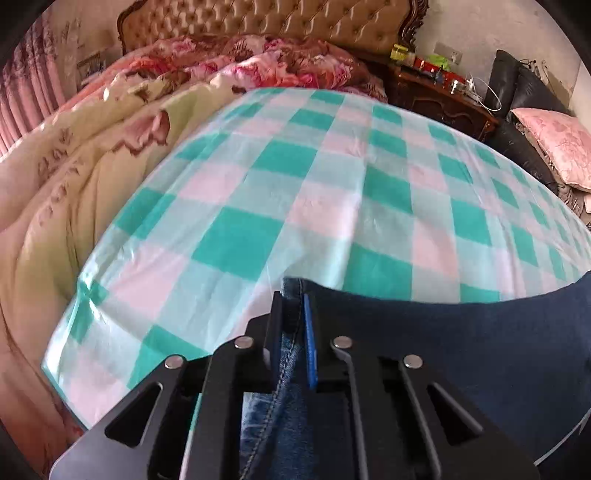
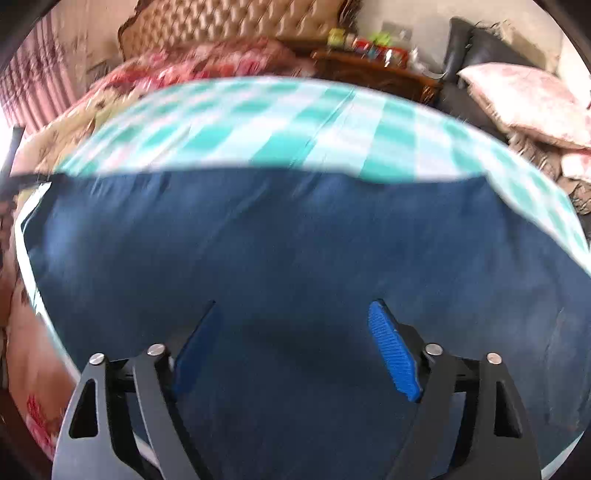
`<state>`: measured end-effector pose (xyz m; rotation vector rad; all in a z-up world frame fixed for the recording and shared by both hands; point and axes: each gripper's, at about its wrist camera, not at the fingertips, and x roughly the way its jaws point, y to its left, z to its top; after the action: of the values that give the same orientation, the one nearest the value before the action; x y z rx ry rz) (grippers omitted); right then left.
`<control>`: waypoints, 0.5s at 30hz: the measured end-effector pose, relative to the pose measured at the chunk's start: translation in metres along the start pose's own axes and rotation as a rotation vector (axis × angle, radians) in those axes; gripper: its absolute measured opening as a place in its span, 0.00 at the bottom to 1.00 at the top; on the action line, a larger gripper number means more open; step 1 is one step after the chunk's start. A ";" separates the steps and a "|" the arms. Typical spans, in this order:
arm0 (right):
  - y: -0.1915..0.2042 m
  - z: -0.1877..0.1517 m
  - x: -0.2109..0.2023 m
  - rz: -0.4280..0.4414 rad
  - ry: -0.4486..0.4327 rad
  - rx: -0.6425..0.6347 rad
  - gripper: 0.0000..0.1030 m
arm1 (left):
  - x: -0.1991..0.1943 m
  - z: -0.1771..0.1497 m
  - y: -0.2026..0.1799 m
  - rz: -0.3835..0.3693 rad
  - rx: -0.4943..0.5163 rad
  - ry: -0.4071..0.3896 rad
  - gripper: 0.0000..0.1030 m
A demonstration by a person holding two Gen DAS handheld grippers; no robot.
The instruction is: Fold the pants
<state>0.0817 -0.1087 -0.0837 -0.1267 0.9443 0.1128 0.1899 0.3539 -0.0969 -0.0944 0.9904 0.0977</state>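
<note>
Nearest the left lens: left gripper [image 1: 293,325], pressed together on a stitched denim edge of the pants [image 1: 461,350].
Below the right lens: right gripper [image 2: 295,350], spread wide, hanging over the dark blue cloth; contact unclear.
Under the pants: checked sheet [image 1: 295,184], green, pink and white.
Beyond, left: floral quilts [image 1: 92,155], heaped.
Farthest: tufted headboard [image 1: 258,18], wooden nightstand [image 1: 439,99] beside it.

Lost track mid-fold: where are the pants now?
The pants lie spread on the checkered sheet, under the open right tongs; in the left wrist view their seamed edge is pinched in the left tongs.
</note>
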 end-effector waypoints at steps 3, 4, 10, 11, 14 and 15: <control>-0.011 0.028 0.014 -0.043 -0.007 0.005 0.62 | 0.002 0.000 0.002 0.026 -0.013 -0.001 0.17; -0.014 0.034 0.022 -0.050 0.007 0.003 0.55 | 0.006 -0.001 0.004 0.091 -0.021 0.009 0.32; -0.026 0.058 0.067 -0.071 0.029 -0.012 0.41 | -0.045 -0.010 -0.063 -0.012 0.077 -0.138 0.39; -0.026 0.061 0.069 -0.071 0.027 -0.018 0.41 | -0.052 -0.017 -0.092 -0.065 0.133 -0.147 0.45; -0.029 0.065 0.075 -0.072 0.025 0.005 0.40 | -0.063 -0.036 -0.165 -0.210 0.233 -0.170 0.51; -0.031 0.066 0.075 -0.072 0.024 0.015 0.41 | -0.062 -0.039 -0.180 -0.256 0.236 -0.165 0.51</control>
<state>0.1826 -0.1256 -0.1052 -0.1488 0.9632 0.0374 0.1465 0.1683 -0.0602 0.0046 0.8120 -0.2424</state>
